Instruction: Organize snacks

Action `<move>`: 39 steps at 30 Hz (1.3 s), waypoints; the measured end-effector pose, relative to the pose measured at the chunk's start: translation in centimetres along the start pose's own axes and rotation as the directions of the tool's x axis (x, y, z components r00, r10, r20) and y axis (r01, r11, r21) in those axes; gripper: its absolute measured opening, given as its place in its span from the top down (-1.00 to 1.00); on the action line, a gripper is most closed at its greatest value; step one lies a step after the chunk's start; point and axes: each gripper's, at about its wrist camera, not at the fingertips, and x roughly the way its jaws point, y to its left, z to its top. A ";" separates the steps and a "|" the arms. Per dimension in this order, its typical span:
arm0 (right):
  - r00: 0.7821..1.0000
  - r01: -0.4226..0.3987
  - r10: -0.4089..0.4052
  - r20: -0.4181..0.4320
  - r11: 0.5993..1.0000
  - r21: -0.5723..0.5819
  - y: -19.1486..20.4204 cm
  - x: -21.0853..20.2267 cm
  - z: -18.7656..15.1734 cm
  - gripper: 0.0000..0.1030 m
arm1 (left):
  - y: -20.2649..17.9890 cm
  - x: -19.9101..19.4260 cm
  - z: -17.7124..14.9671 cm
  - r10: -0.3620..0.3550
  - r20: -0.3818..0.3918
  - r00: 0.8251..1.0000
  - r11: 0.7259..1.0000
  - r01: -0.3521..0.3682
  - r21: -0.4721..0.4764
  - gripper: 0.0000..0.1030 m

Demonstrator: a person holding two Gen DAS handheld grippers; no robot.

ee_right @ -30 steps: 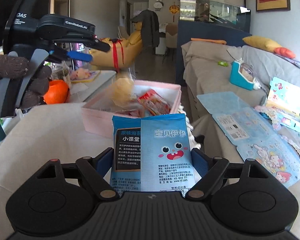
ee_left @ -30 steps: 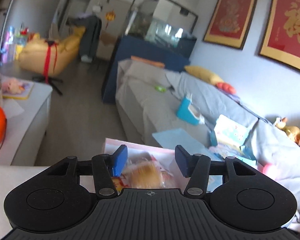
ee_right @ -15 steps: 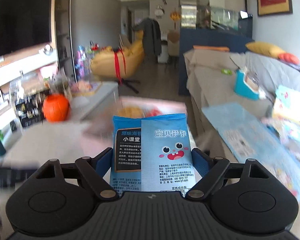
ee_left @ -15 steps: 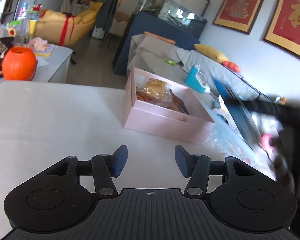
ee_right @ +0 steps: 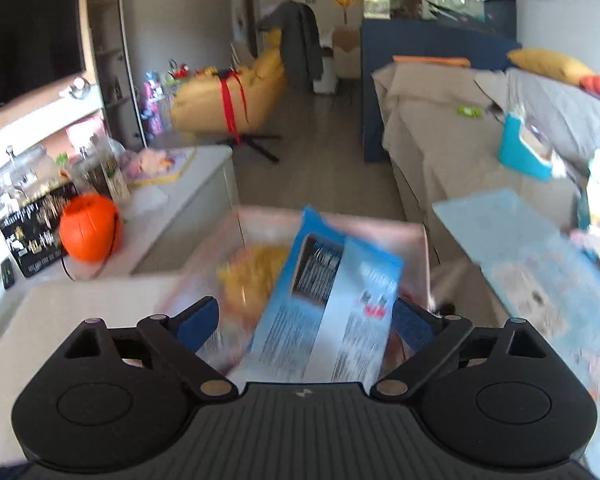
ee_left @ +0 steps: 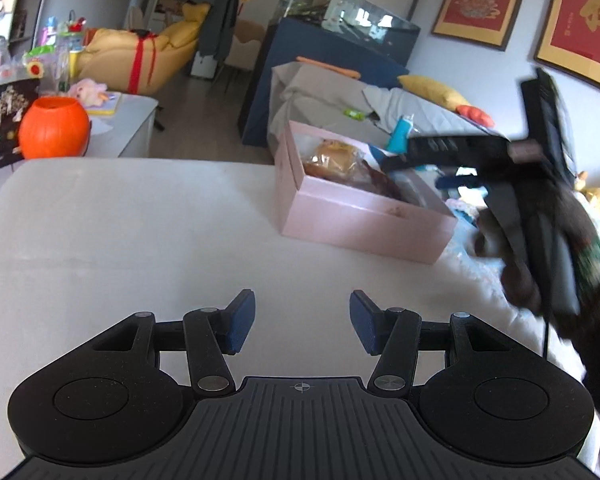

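A pink box (ee_left: 352, 220) with wrapped snacks stands on the white table (ee_left: 120, 232). My left gripper (ee_left: 302, 322) is open and empty, low over the table, well short of the box. My right gripper (ee_right: 306, 322) is open over the pink box (ee_right: 414, 236). A blue snack packet (ee_right: 332, 312) is tilted and blurred between its jaws, loose, above a yellow snack (ee_right: 256, 276) in the box. The right gripper (ee_left: 428, 158) also shows in the left wrist view, reaching over the box from the right.
An orange pumpkin bucket (ee_left: 54, 128) stands on a side cabinet at the left, with a dark package (ee_left: 0, 120) beside it. A grey sofa (ee_right: 440, 152) with a teal box (ee_right: 520, 152) and blue papers (ee_right: 520, 248) lies to the right of the table.
My right gripper moved forward over the pink box and opened; the blue packet tipped and is slipping free. My left gripper drew back from the box and dropped lower, still open.
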 end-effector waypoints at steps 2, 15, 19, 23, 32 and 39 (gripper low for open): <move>1.000 -0.008 0.009 0.009 1.000 -0.019 0.2 -1.4 -2.3 -0.83 | -0.6 0.1 -0.3 0.015 -0.001 1.000 1.000 -0.015 0.028 -0.11; 0.991 0.027 -0.026 -0.132 1.000 0.005 0.6 -8.0 -15.0 -0.83 | -5.5 3.1 -3.3 0.198 -0.050 0.979 0.970 -0.188 0.154 -0.14; 0.989 0.106 -0.109 -0.101 0.994 -0.030 1.4 -8.9 -16.6 -0.90 | -6.6 2.9 -3.9 0.242 -0.038 0.970 0.956 -0.231 0.183 -0.14; 0.985 0.124 -0.121 -0.125 0.992 0.023 0.5 -8.6 -16.5 -0.98 | -7.1 2.1 -4.4 0.235 -0.045 0.971 0.961 -0.226 0.157 -0.15; 0.986 0.136 -0.133 -0.102 0.990 0.026 0.2 -9.1 -17.2 -1.00 | -7.6 2.4 -4.8 0.252 -0.022 0.968 0.952 -0.244 0.184 -0.19; 0.990 0.134 -0.133 -0.039 0.991 0.023 0.2 -9.5 -18.0 -1.00 | -7.7 2.5 -4.8 0.258 -0.020 0.966 0.949 -0.250 0.193 -0.21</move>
